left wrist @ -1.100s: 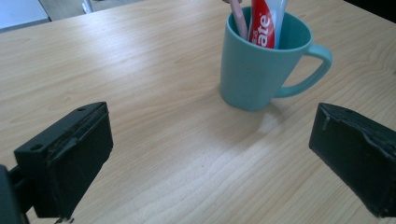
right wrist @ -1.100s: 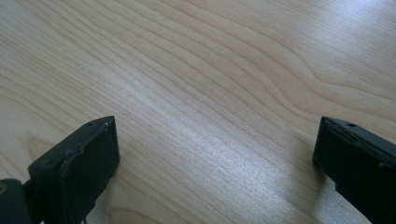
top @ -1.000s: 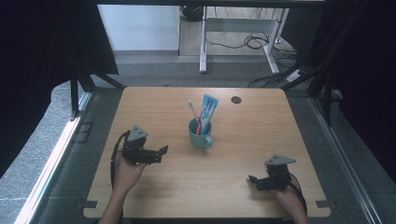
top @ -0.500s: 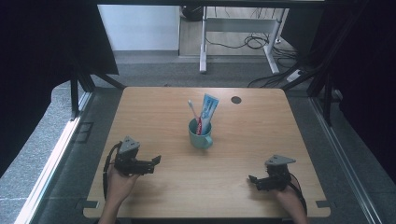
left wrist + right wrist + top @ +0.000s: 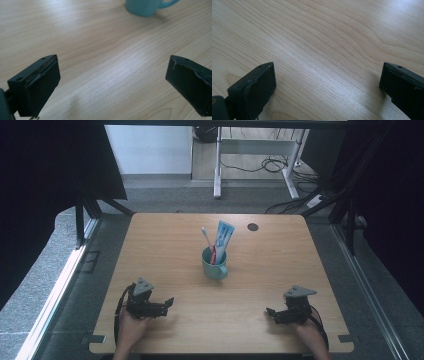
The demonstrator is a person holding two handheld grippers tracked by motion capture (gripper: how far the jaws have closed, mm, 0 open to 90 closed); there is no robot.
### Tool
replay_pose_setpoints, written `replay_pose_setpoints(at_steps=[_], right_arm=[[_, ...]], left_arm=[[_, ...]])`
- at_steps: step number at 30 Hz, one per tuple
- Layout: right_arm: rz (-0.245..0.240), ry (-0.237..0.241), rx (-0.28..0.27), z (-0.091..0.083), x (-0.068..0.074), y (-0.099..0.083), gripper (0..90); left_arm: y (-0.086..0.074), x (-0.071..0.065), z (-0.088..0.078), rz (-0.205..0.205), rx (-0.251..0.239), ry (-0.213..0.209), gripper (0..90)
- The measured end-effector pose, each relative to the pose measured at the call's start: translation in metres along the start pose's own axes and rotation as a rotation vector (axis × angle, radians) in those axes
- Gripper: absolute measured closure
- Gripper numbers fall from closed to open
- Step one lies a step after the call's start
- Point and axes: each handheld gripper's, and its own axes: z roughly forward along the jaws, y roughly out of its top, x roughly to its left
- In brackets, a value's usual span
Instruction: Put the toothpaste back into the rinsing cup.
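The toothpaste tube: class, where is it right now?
In the high view the toothpaste tube stands upright in the teal mug at the table's middle, right of the toothbrush.

You have a teal mug (image 5: 215, 264) standing upright near the middle of the table (image 5: 165, 245), well apart from both of your hands, with its handle turned toward your side and a little to the right. Inside it stand a blue-and-white toothpaste tube (image 5: 222, 236), leaning slightly to the right with its red cap end down in the mug, and a toothbrush (image 5: 206, 238) with a white head up, tilted to the left. From the left gripper view you see the mug's (image 5: 146, 7) base and handle at the top edge.
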Motion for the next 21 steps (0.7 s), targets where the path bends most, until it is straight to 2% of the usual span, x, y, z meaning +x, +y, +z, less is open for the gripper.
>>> replay_pose_setpoints(at_steps=[11, 17, 21], right_arm=[[0.0, 0.0, 0.0, 0.0, 0.0, 0.0, 0.2], [0.0, 0.0, 0.0, 0.0, 0.0, 0.0, 0.2], [0.0, 0.0, 0.001, 0.0, 0.0, 0.0, 0.3]], left_arm=[[-0.015, -0.012, 0.016, 0.041, 0.085, 0.014, 0.0], [-0.021, -0.016, 0.024, 0.062, 0.154, 0.03, 0.0], [-0.023, -0.014, 0.024, 0.058, 0.152, 0.027, 0.0]])
